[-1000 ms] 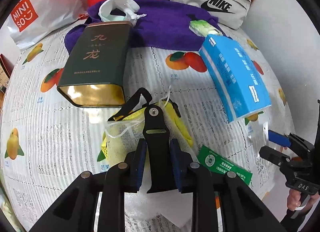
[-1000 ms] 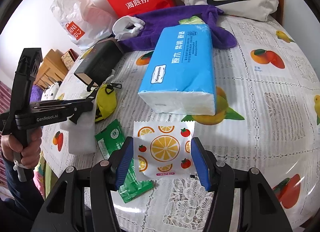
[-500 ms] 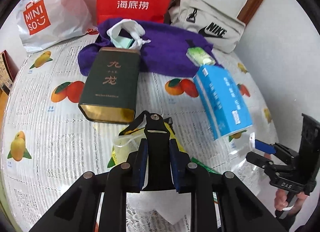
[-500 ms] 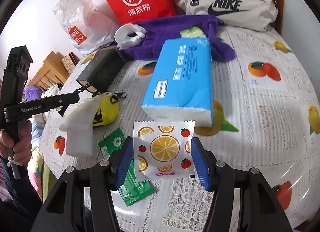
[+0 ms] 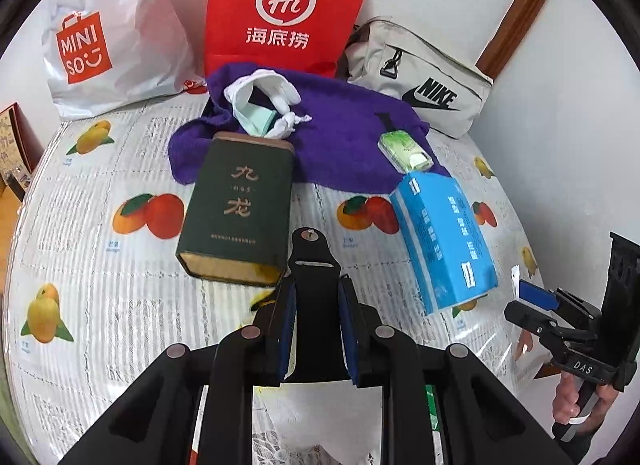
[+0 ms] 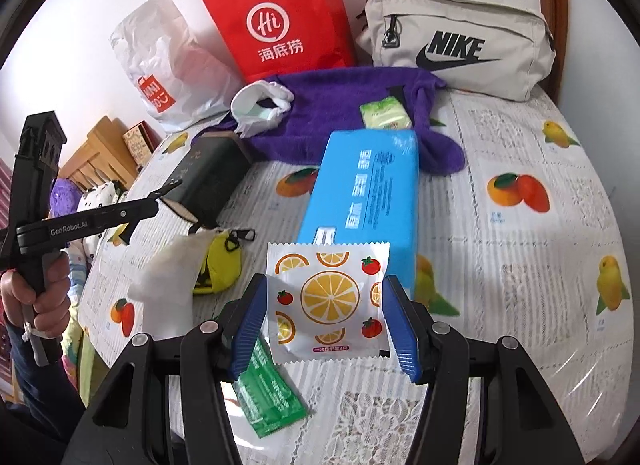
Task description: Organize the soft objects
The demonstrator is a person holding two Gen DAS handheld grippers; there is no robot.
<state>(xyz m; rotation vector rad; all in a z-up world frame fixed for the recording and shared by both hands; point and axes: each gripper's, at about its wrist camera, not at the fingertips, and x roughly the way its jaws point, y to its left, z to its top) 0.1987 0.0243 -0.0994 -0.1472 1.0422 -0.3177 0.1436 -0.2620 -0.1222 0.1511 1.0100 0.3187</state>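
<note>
My right gripper (image 6: 326, 313) is shut on a white packet printed with orange slices (image 6: 328, 297) and holds it above the table. My left gripper (image 5: 314, 317) is shut on a white mesh drawstring pouch (image 6: 172, 269), which hangs from it above the table's left edge; in the left wrist view the pouch is mostly hidden under the fingers. A yellow pouch (image 6: 222, 265) lies on the table beside it. A blue tissue pack (image 6: 368, 193) lies mid-table. A purple towel (image 5: 332, 137) lies behind, with a white cloth bag (image 5: 264, 105) and a small green tissue pack (image 5: 404, 147) on it.
A dark green tin (image 5: 240, 209) lies in front of the towel. A green sachet (image 6: 268, 389) lies under my right gripper. At the back stand a Miniso bag (image 5: 108, 49), a red paper bag (image 5: 284, 9) and a grey Nike pouch (image 5: 416, 77).
My left gripper has risen and pulled back, lifting the white mesh pouch off the yellow pouch. My right gripper has also lifted a little, still holding the orange packet.
</note>
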